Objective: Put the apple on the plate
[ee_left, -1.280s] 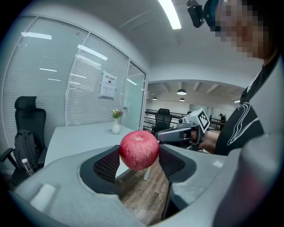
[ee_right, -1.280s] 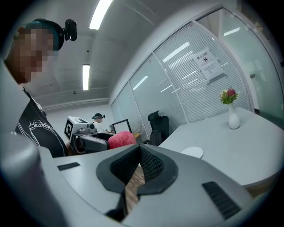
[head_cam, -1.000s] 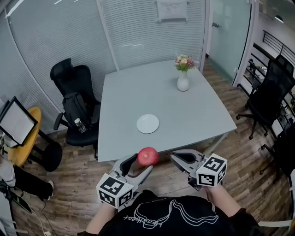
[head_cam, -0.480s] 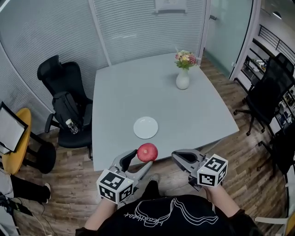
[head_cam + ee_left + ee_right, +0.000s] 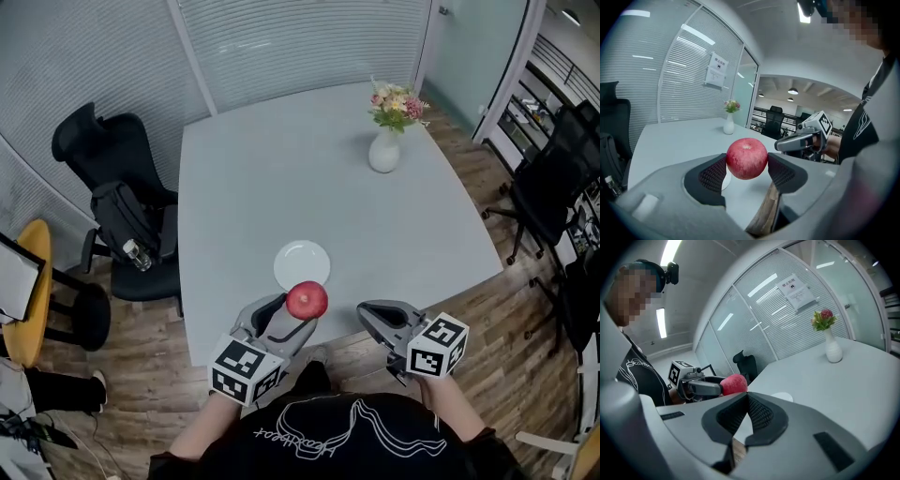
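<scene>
A red apple (image 5: 307,300) is clamped between the pads of my left gripper (image 5: 294,310), held in the air over the near edge of the grey table (image 5: 281,187). The white plate (image 5: 302,264) lies bare on the table just beyond the apple. In the left gripper view the apple (image 5: 746,158) fills the gap between the jaws, and a sliver of the plate (image 5: 724,176) shows behind it. My right gripper (image 5: 367,310) hovers to the right, level with the left one. Its pads (image 5: 757,414) meet with nothing between them.
A white vase of flowers (image 5: 385,150) stands at the table's far right. A black office chair with a backpack (image 5: 117,211) sits left of the table, and more black chairs (image 5: 553,187) stand at the right. Glass walls with blinds close the back.
The table and plate have come nearer. My left gripper has carried the apple forward from in front of the table to over its near edge, close to the plate. The right gripper kept alongside.
</scene>
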A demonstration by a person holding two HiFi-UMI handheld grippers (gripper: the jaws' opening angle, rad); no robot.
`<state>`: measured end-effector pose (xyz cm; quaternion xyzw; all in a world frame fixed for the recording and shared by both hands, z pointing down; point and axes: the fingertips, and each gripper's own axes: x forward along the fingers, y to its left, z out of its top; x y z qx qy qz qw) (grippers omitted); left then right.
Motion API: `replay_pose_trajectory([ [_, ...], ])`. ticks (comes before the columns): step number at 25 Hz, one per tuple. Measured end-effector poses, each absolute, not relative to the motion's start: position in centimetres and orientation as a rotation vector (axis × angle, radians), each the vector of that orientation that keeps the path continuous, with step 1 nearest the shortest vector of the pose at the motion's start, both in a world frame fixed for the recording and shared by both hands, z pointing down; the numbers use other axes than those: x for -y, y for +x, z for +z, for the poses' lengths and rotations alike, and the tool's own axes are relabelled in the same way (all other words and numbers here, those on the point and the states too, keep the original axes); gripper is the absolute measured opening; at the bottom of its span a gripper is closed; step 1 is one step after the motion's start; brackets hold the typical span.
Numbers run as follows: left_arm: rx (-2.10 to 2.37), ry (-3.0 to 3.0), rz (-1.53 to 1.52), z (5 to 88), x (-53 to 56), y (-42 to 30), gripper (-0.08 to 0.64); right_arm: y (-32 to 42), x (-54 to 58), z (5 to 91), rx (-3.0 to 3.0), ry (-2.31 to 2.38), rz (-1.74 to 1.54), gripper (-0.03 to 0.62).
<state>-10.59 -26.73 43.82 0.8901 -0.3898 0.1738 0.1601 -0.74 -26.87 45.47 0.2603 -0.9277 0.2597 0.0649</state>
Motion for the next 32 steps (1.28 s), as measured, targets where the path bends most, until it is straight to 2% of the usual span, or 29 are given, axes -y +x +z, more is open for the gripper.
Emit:
replay_pose_trajectory([
  [20,1.193,2.508,0.743,55.0,38.5,-13.8,0.284,0.1,33.6,51.2,2.655,0.898,0.937,0.009],
  [32,1.142,2.497,0.821,60.7,40.2,-13.3,0.284,1.3,34.1,53.7,2.586,0.943,1.033,0.009],
])
